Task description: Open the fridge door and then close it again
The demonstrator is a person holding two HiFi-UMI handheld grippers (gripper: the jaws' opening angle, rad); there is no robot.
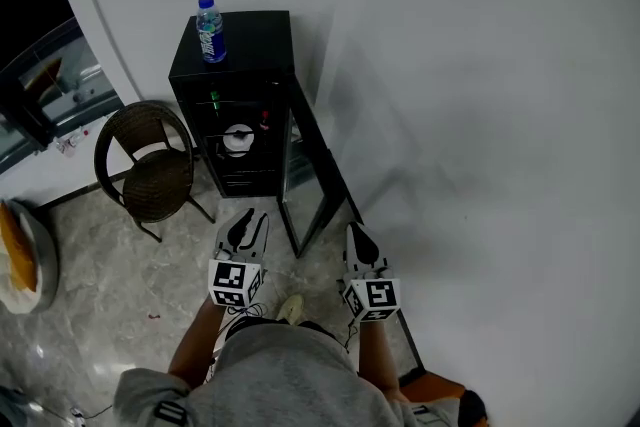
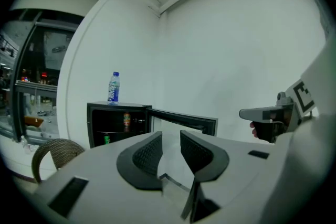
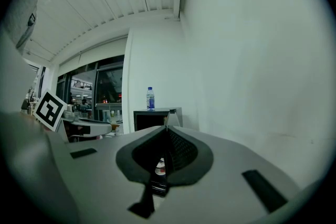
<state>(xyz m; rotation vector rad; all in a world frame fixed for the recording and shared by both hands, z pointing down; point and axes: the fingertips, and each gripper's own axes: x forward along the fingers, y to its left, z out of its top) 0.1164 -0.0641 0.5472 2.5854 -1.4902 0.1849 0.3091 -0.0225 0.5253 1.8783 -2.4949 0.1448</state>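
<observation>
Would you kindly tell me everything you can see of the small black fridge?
The small black box-shaped fridge stands on the floor against the white wall, a brown wicker chair close beside it. Its black-framed door is swung wide open. Dark shelves inside hold a green can and a round white item. A clear water bottle with a blue label stands upright on its top.

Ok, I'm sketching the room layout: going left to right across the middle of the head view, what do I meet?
wicker chair → black fridge → open door of the fridge → white wall
</observation>
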